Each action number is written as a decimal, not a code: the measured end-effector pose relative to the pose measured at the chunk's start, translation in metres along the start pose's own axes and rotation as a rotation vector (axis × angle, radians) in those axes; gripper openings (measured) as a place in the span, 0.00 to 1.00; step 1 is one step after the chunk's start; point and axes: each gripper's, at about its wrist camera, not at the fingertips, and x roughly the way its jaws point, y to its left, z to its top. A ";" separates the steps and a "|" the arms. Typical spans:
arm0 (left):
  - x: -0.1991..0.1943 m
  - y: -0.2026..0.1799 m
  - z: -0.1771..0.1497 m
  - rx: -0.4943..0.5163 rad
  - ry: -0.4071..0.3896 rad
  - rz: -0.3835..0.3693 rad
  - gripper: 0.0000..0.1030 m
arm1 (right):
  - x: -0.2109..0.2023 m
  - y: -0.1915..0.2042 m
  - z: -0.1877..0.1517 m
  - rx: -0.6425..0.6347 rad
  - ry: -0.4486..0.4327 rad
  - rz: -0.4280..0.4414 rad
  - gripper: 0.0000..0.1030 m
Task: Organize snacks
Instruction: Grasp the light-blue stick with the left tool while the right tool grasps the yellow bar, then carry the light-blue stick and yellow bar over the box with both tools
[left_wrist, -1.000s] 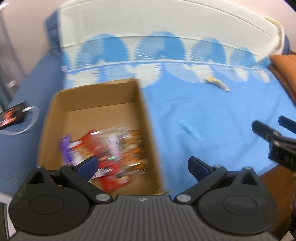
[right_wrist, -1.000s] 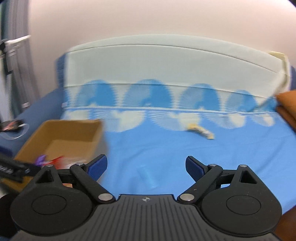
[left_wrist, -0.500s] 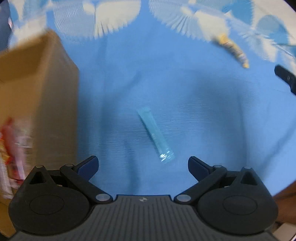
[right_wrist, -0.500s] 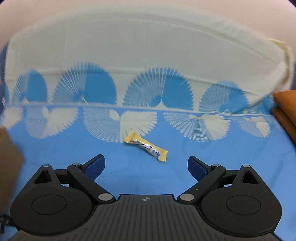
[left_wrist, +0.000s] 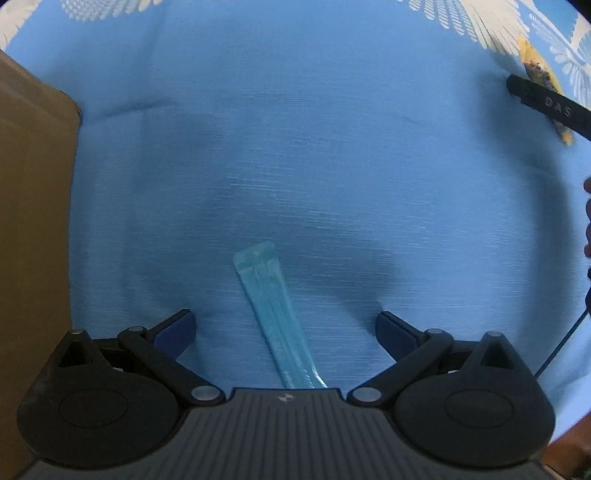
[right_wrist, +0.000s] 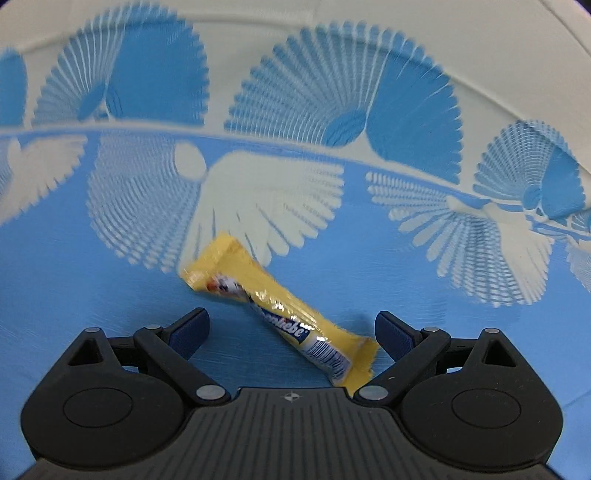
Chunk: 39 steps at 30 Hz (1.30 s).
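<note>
Both grippers closing in on the last loose snacks

The blue stick pack (left_wrist: 275, 325) and the yellow bar (right_wrist: 280, 314) are lying on the blue bedsheet (left_wrist: 332, 147), each now between the spread fingers of the left gripper (left_wrist: 284, 328) and the right gripper (right_wrist: 291, 328); half a second ago both sat farther off, so pinching looks imminent, with the cardboard box (left_wrist: 33, 221) waiting at left.

The bedsheet (left_wrist: 332, 147) is seen as matt woven cloth with a fine ribbed texture, while the box (left_wrist: 33, 221) beside it is plain matt brown cardboard. The blue sachet (left_wrist: 275, 317) is smooth translucent plastic film, and the yellow snack bar (right_wrist: 280, 314) is wrapped in glossy, crinkled foil-like plastic. Each claw (left_wrist: 284, 332) is formed of matt black plastic with ribbed housing, metal rivets and blue pads (right_wrist: 190, 332).
</note>
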 end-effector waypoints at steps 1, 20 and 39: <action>-0.001 0.000 -0.002 0.001 -0.008 0.004 1.00 | 0.000 0.000 -0.003 0.010 -0.034 0.004 0.96; -0.123 0.046 -0.058 0.005 -0.329 -0.178 0.17 | -0.134 0.020 -0.028 0.129 -0.169 0.069 0.26; -0.259 0.217 -0.212 -0.004 -0.561 -0.177 0.17 | -0.406 0.190 -0.076 0.194 -0.305 0.401 0.26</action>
